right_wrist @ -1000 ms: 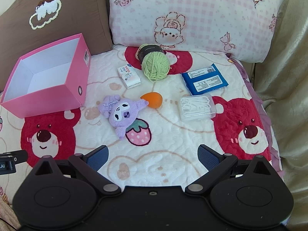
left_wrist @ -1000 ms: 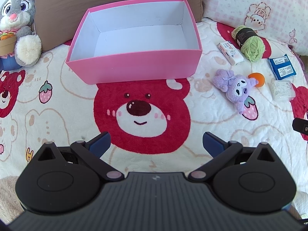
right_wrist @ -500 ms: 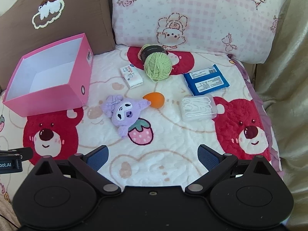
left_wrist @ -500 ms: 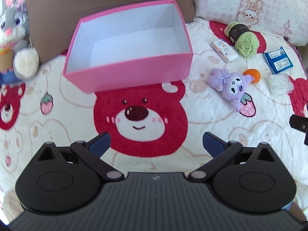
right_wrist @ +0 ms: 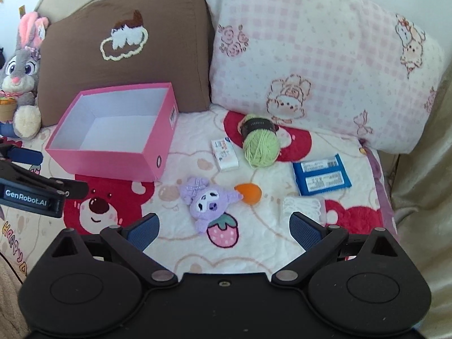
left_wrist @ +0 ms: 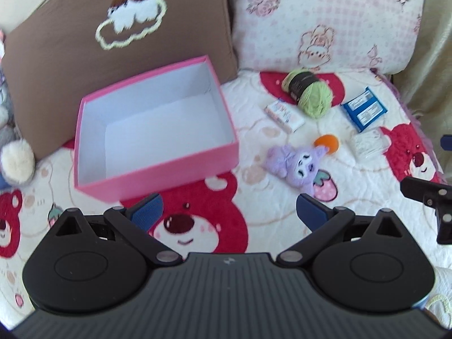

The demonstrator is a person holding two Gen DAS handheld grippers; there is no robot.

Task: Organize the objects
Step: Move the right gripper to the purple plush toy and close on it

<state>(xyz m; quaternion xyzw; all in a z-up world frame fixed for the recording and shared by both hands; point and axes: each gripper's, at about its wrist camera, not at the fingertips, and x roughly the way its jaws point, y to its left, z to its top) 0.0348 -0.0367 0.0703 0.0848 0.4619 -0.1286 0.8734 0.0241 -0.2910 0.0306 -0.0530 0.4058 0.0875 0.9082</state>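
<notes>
A pink box (right_wrist: pixel 113 152), open at the top and white inside, is set on a bear-printed blanket (right_wrist: pixel 254 243) in front of a brown cushion (right_wrist: pixel 124 65); nothing is seen inside it. To the right of the box a group of small things is laid out on the blanket; a purple plush toy (right_wrist: pixel 207 202) lies nearest the right gripper (right_wrist: pixel 223 230), with an orange ball (right_wrist: pixel 248 193) touching its ear. A small white packet (right_wrist: pixel 224 155) is placed just beside a ball of green yarn (right_wrist: pixel 261 145), which is wrapped in a dark band; a blue packet (right_wrist: pixel 322 178) lies to the right of these, and a clear box of white items (right_wrist: pixel 303 209) is seen below it, partly hidden by the right gripper's finger. A pink checked pillow (right_wrist: pixel 325 56) is propped behind the group, and a grey rabbit plush (right_wrist: pixel 21 76) is seated at the far left, beside the brown cushion.

The right gripper is held above the blanket with its jaws spread wide and nothing between them; the purple plush toy is framed just ahead of the gap. The left gripper (left_wrist: pixel 228 209) is likewise held with jaws spread and nothing gripped; it is positioned over a red bear print, with the near wall of the pink box (left_wrist: pixel 158 130) just ahead of its left finger. The left view is somewhat blurred.
</notes>
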